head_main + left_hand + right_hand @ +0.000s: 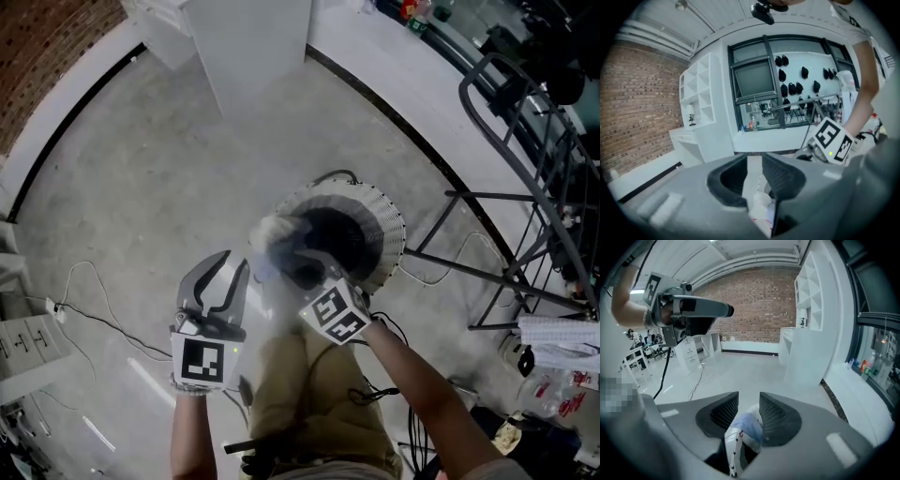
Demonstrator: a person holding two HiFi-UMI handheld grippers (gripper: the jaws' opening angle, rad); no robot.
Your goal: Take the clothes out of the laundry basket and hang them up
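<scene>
The round white laundry basket (386, 223), dark inside, stands on the concrete floor just ahead of me. My right gripper (292, 265) hovers over its near rim, shut on a pale white and light-blue garment (272, 236) that looks blurred. In the right gripper view the same cloth (747, 425) is bunched deep between the jaws of the right gripper (749, 397). My left gripper (234, 262) is held to the left of the basket, jaws pointing away from me. In the left gripper view, white fabric with red print (759, 206) is pinched at the base of the left gripper (754, 159).
A dark metal drying rack (530, 178) stands to the right of the basket. A white cabinet (248, 47) is straight ahead by the wall. Cables (94, 309) trail over the floor at left. Bottles and bags (553, 394) lie at the lower right.
</scene>
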